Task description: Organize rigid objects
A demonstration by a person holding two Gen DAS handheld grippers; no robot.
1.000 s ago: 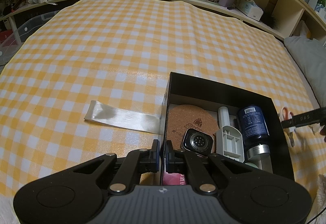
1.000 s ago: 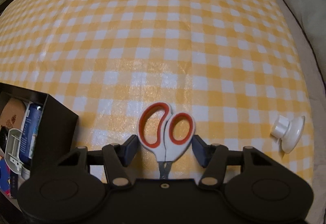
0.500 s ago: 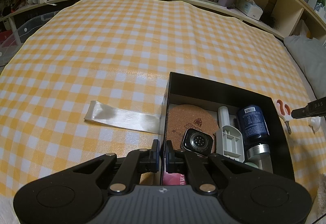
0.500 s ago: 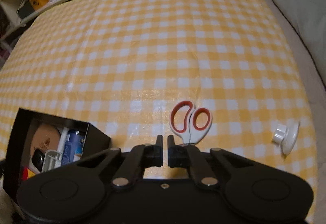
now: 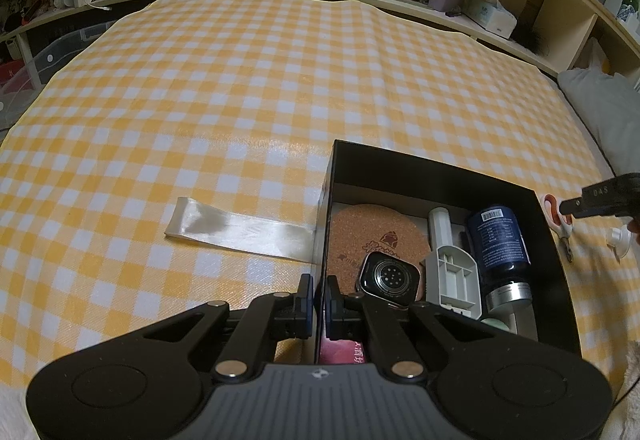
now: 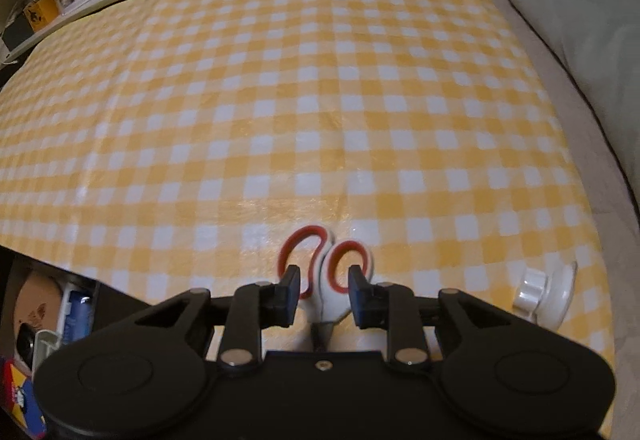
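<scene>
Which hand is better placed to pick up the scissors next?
Right. The right tool is over the scissors, jaws opening around the handles. The left tool is shut on the black box wall.

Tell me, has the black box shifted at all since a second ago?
No. In the left wrist view the black box keeps its far corner on the same squares of the checked cloth, beside the same ribbon.
</scene>
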